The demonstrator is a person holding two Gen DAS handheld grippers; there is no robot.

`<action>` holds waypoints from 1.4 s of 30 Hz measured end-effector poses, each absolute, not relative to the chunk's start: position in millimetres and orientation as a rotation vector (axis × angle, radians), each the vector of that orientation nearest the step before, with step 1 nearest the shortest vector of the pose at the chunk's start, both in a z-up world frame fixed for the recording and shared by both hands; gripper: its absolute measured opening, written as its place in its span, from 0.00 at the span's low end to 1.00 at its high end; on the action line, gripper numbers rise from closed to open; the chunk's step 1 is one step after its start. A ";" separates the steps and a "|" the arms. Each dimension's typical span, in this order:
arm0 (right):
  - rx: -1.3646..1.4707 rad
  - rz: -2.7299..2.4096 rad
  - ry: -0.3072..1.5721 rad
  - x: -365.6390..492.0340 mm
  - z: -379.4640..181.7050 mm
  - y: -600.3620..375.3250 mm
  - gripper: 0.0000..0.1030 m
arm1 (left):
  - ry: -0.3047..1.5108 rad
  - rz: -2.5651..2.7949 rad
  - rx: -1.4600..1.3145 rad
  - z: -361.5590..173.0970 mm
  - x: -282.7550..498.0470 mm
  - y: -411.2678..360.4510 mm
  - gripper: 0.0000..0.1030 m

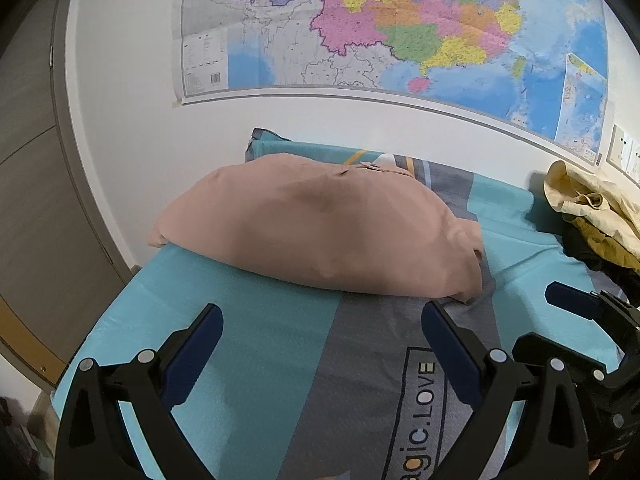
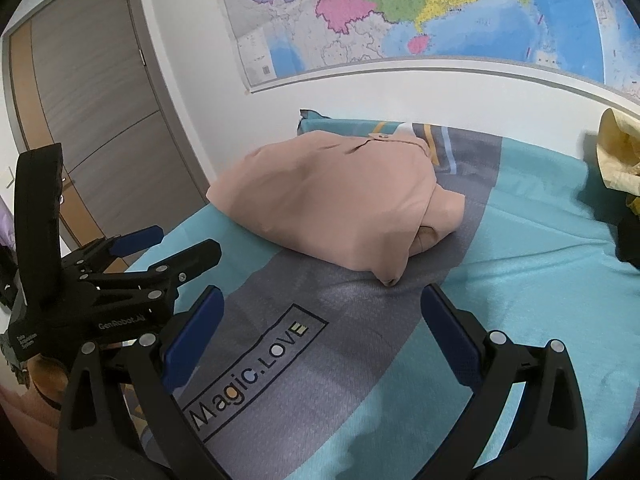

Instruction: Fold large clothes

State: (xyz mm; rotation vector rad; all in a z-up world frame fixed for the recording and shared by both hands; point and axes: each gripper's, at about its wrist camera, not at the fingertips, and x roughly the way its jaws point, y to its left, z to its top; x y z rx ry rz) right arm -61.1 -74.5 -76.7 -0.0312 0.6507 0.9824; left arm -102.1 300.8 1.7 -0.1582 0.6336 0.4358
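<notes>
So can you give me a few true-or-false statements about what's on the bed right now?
1. The pink garment lies folded on the bed sheet. True.
2. The left gripper is clamped on the pink garment. False: it is open and holds nothing.
3. A map hangs on the wall behind the bed. True.
4. The right gripper is shut. False: its jaws stand wide apart.
5. A yellow garment lies heaped at the right. True.

Pink garment (image 1: 320, 224) (image 2: 340, 196), folded into a compact bundle, lying on the bed's far side, collar button facing up.
</notes>
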 end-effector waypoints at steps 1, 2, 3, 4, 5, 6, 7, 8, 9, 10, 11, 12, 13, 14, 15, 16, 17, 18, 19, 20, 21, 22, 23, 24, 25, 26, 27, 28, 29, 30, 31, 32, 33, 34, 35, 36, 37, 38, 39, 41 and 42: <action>-0.029 0.983 0.650 -61.7 -76.3 -75.3 0.94 | 0.634 0.437 -0.160 1.6 -103.0 300.2 0.93; -0.028 0.983 0.649 -61.3 -76.0 -76.4 0.94 | 0.635 0.436 -0.160 1.6 -102.9 299.6 0.93; -0.026 0.983 0.646 -61.5 -75.5 -77.0 0.94 | 0.634 0.436 -0.160 1.8 -103.3 299.3 0.93; -0.026 0.984 0.645 -62.1 -75.1 -77.2 0.94 | 0.634 0.437 -0.159 1.8 -103.9 298.8 0.93; -0.026 0.984 0.645 -61.9 -74.8 -76.7 0.94 | 0.634 0.437 -0.159 2.0 -104.3 298.5 0.93; -0.022 0.987 0.644 -62.8 -74.4 -77.1 0.94 | 0.633 0.438 -0.158 2.0 -104.9 298.3 0.93; -0.020 0.991 0.645 -62.6 -74.3 -77.4 0.94 | 0.632 0.441 -0.157 1.8 -105.1 297.9 0.93; -0.019 0.990 0.646 -63.5 -74.5 -77.7 0.94 | 0.633 0.441 -0.156 1.4 -105.5 297.1 0.93; -0.018 0.990 0.645 -64.2 -74.8 -78.7 0.94 | 0.635 0.440 -0.156 0.7 -105.2 296.5 0.93; -0.018 0.991 0.645 -64.4 -74.7 -78.9 0.94 | 0.635 0.440 -0.157 0.3 -105.4 295.8 0.93; -0.017 0.990 0.644 -64.3 -74.6 -79.1 0.94 | 0.635 0.439 -0.157 -0.2 -105.8 295.2 0.93; -0.015 0.990 0.644 -64.6 -74.4 -79.0 0.94 | 0.637 0.437 -0.156 -0.4 -105.9 294.8 0.93; -0.014 0.994 0.645 -64.2 -74.7 -79.5 0.94 | 0.636 0.435 -0.154 -0.6 -106.3 293.8 0.93; -0.012 0.993 0.643 -64.6 -74.5 -80.1 0.94 | 0.636 0.434 -0.153 -0.5 -106.5 293.0 0.93; -0.010 0.993 0.644 -64.8 -74.5 -80.7 0.94 | 0.634 0.434 -0.151 -0.5 -106.7 292.6 0.93; -0.009 0.995 0.646 -64.9 -74.6 -81.3 0.94 | 0.632 0.433 -0.149 -0.2 -107.3 292.0 0.93; -0.008 0.995 0.646 -65.4 -74.7 -81.8 0.94 | 0.631 0.433 -0.148 -0.1 -107.7 291.2 0.93; -0.009 0.995 0.644 -65.3 -74.5 -81.6 0.94 | 0.631 0.433 -0.148 -0.1 -108.1 291.0 0.93; -0.010 0.996 0.646 -65.2 -74.5 -81.6 0.94 | 0.629 0.432 -0.146 -0.3 -108.9 290.5 0.93; -0.009 0.994 0.645 -65.9 -74.5 -81.5 0.94 | 0.629 0.433 -0.145 -0.3 -108.7 290.3 0.93; -0.009 0.995 0.645 -66.0 -74.7 -81.5 0.94 | 0.630 0.435 -0.145 -0.2 -108.6 290.2 0.93; -0.008 0.997 0.646 -66.0 -74.6 -82.3 0.94 | 0.630 0.435 -0.147 -0.4 -109.0 290.3 0.93; -0.007 0.999 0.648 -65.8 -74.7 -82.4 0.94 | 0.630 0.434 -0.148 -0.3 -108.3 290.8 0.93; -0.007 0.998 0.648 -66.0 -74.7 -82.9 0.94 | 0.630 0.433 -0.148 -0.3 -108.4 290.9 0.93; -0.007 0.997 0.648 -66.8 -74.7 -83.5 0.94 | 0.630 0.433 -0.149 -0.5 -108.4 290.9 0.93; -0.006 0.998 0.648 -67.1 -74.6 -83.4 0.94 | 0.631 0.431 -0.150 -0.7 -108.2 290.5 0.93; -0.007 0.998 0.648 -67.2 -74.4 -83.2 0.94 | 0.631 0.433 -0.148 -0.4 -108.3 290.7 0.93; -0.007 0.994 0.647 -67.5 -74.4 -83.1 0.94 | 0.630 0.434 -0.145 -0.7 -108.7 290.2 0.93; -0.007 0.997 0.647 -67.6 -74.0 -83.0 0.94 | 0.631 0.433 -0.145 -0.9 -108.9 289.9 0.93; -0.007 0.997 0.648 -68.0 -74.0 -82.6 0.94 | 0.632 0.433 -0.146 -1.0 -108.0 289.9 0.93; -0.007 0.993 0.647 -68.4 -73.9 -82.4 0.94 | 0.632 0.432 -0.147 -1.2 -108.2 289.8 0.93; -0.006 0.996 0.647 -68.1 -73.9 -82.6 0.94 | 0.632 0.431 -0.149 -0.9 -108.1 289.8 0.93; -0.006 0.997 0.648 -68.1 -73.8 -82.2 0.94 | 0.633 0.431 -0.148 -1.2 -107.7 289.8 0.93; -0.006 0.994 0.648 -68.2 -73.7 -82.0 0.94 | 0.634 0.432 -0.149 -1.7 -108.0 289.9 0.93; -0.006 0.992 0.646 -68.8 -73.4 -82.2 0.94 | 0.635 0.432 -0.151 -2.0 -107.7 290.6 0.93; -0.007 0.998 0.646 -67.8 -73.7 -82.5 0.94 | 0.636 0.431 -0.153 -2.3 -107.5 290.7 0.93; -0.007 0.996 0.648 -68.1 -73.7 -82.3 0.94 | 0.637 0.431 -0.153 -2.4 -107.2 290.6 0.93; -0.006 0.996 0.648 -68.3 -73.6 -82.3 0.94 | 0.638 0.432 -0.154 -2.3 -107.6 291.0 0.93; -0.007 0.997 0.647 -68.3 -73.2 -82.2 0.94 | 0.639 0.431 -0.155 -2.6 -107.6 291.2 0.93; -0.006 1.000 0.650 -68.5 -73.9 -81.8 0.94 | 0.641 0.429 -0.155 -3.0 -107.5 290.7 0.93; -0.005 0.999 0.650 -69.0 -74.2 -81.4 0.94 | 0.642 0.430 -0.155 -3.2 -107.5 290.7 0.93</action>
